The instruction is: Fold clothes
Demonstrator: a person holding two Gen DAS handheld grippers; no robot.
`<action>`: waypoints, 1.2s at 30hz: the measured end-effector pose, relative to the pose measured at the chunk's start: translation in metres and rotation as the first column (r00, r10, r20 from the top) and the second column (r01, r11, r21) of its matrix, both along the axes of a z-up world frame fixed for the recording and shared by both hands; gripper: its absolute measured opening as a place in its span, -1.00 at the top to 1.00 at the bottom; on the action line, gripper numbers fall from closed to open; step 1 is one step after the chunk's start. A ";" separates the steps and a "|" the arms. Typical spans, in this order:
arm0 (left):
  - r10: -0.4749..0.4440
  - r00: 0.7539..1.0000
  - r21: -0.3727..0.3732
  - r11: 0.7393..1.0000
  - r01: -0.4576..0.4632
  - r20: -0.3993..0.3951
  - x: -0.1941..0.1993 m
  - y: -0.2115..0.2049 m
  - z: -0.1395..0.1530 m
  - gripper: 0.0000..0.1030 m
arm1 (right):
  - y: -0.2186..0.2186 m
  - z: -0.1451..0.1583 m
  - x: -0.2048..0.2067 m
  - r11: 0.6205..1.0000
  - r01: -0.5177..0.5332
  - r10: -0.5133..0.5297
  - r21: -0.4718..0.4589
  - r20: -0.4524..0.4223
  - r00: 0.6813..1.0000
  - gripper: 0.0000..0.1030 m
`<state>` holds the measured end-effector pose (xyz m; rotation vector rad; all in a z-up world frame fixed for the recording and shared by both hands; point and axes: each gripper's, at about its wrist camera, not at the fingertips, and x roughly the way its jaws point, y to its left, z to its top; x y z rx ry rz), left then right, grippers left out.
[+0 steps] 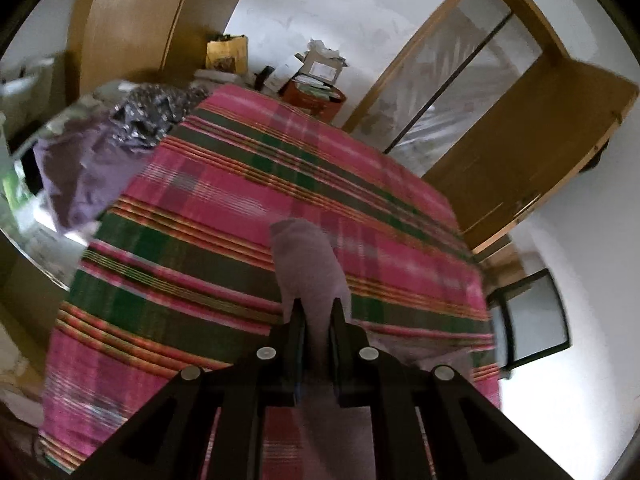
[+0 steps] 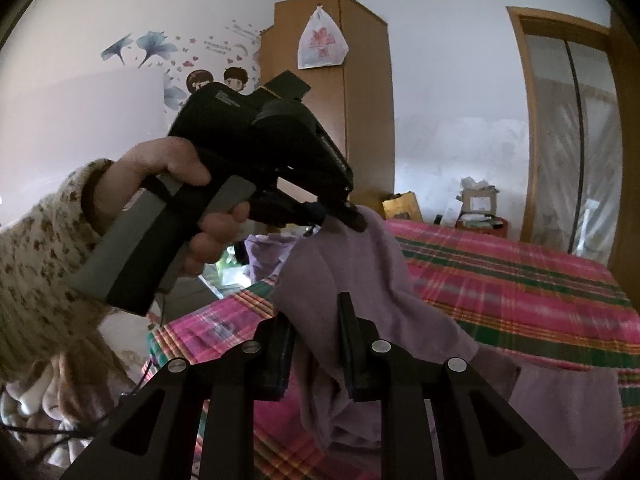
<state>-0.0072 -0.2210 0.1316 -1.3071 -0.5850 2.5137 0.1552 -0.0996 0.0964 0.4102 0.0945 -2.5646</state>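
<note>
Both grippers, left gripper (image 1: pixel 317 308) and right gripper (image 2: pixel 316 320), clamp the lilac garment (image 2: pixel 352 276) above the plaid bedspread (image 2: pixel 520 276) (thin bites; a tug could slip it free).

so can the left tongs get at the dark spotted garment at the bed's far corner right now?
Probably not: the left tongs are shut on the lilac garment, and the dark spotted garment lies far across the bed.

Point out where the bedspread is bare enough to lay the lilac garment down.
The bedspread is bare across its whole middle, from the left gripper out to the far edge by the red box. It is crowded only at the far left corner, where a clothes pile sits. Both grippers clamp the lilac garment.
</note>
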 end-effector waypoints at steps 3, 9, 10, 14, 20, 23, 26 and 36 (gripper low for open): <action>-0.002 1.000 -0.026 1.000 0.003 0.011 0.002 -0.002 -0.001 0.80 | -0.001 -0.002 0.002 1.000 -0.001 0.001 0.003 -0.001 1.000 0.60; 0.005 0.999 -0.062 0.998 -0.003 0.032 0.006 -0.008 -0.004 0.80 | -0.003 -0.003 0.006 1.000 -0.004 0.004 0.010 0.003 1.000 0.60; 0.006 0.999 -0.068 0.998 -0.003 0.035 0.007 -0.009 -0.005 0.80 | -0.005 -0.004 0.006 1.000 -0.004 0.004 0.014 0.004 1.000 0.60; 0.011 0.999 -0.087 0.996 -0.007 0.045 0.010 -0.012 -0.008 0.80 | -0.007 -0.009 0.007 1.000 -0.004 0.004 0.026 0.012 1.000 0.60; 0.004 0.999 -0.124 0.992 0.001 0.038 0.013 -0.007 -0.004 0.80 | -0.008 -0.008 0.010 0.999 0.002 -0.002 0.038 0.010 1.000 0.60; 0.006 0.998 -0.165 0.986 0.003 0.055 0.012 -0.004 -0.004 0.80 | -0.009 -0.008 0.011 0.999 0.006 -0.007 0.040 0.013 1.000 0.60; 0.002 0.997 -0.180 0.984 0.012 0.075 0.013 -0.001 -0.001 0.80 | -0.009 -0.007 0.013 0.999 0.014 -0.014 0.038 0.013 1.000 0.60; -0.027 0.999 -0.102 0.994 0.031 0.035 0.018 0.005 0.011 0.80 | 0.001 -0.002 0.027 0.998 0.054 -0.053 0.038 -0.022 0.998 0.60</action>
